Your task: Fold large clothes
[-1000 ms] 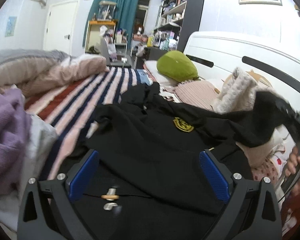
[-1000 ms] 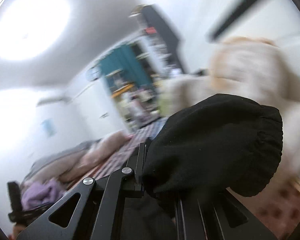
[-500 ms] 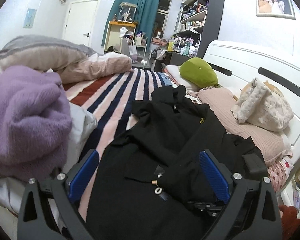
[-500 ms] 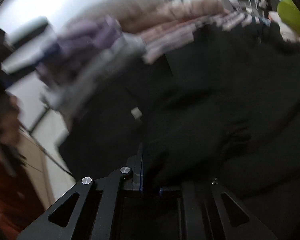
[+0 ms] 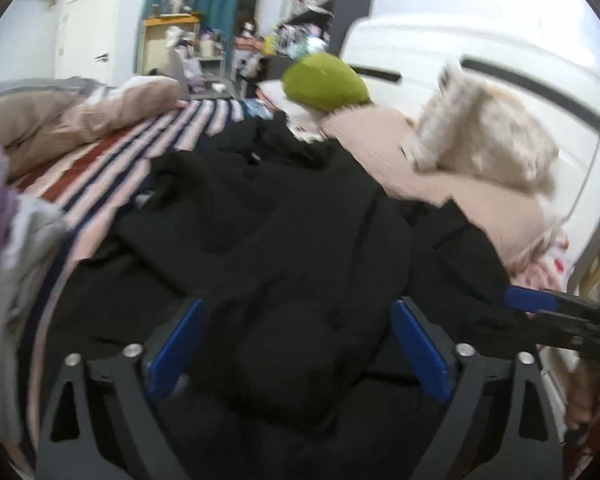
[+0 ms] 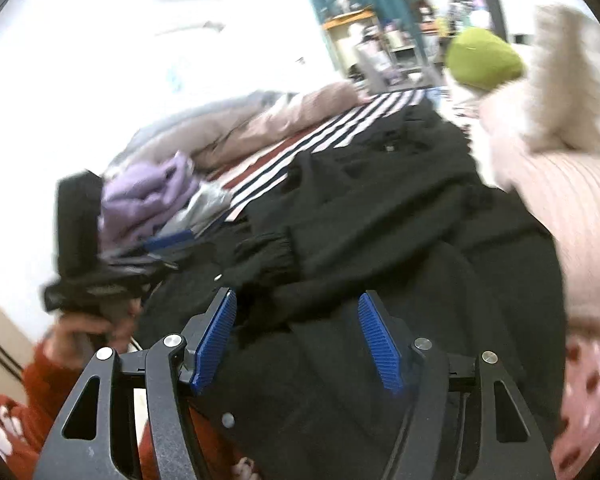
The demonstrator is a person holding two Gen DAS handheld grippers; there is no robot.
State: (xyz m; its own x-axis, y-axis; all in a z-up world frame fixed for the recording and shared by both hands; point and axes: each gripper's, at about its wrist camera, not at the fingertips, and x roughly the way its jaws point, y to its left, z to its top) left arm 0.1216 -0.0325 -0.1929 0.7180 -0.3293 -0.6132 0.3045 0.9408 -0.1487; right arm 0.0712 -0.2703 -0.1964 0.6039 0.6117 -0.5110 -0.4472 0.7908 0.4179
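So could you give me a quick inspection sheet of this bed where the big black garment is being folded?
Surface: bed with a striped sheet, largely covered.
Job's things: black garment spread loosely, rumpled, not yet neatly folded; a gathered cuff lies on top.
Clutter: purple clothes and grey cloth at one side; pink pillow, green cushion, cream plush toy, bunched duvet.
Grippers: left hand-held gripper open over the garment, jaws just narrowed a little; right hand-held gripper open, jaws just opened, cloth below, not pinched.
Cables: nothing seen.
Surroundings: white headboard, teal curtain, shelves, door, blurred.
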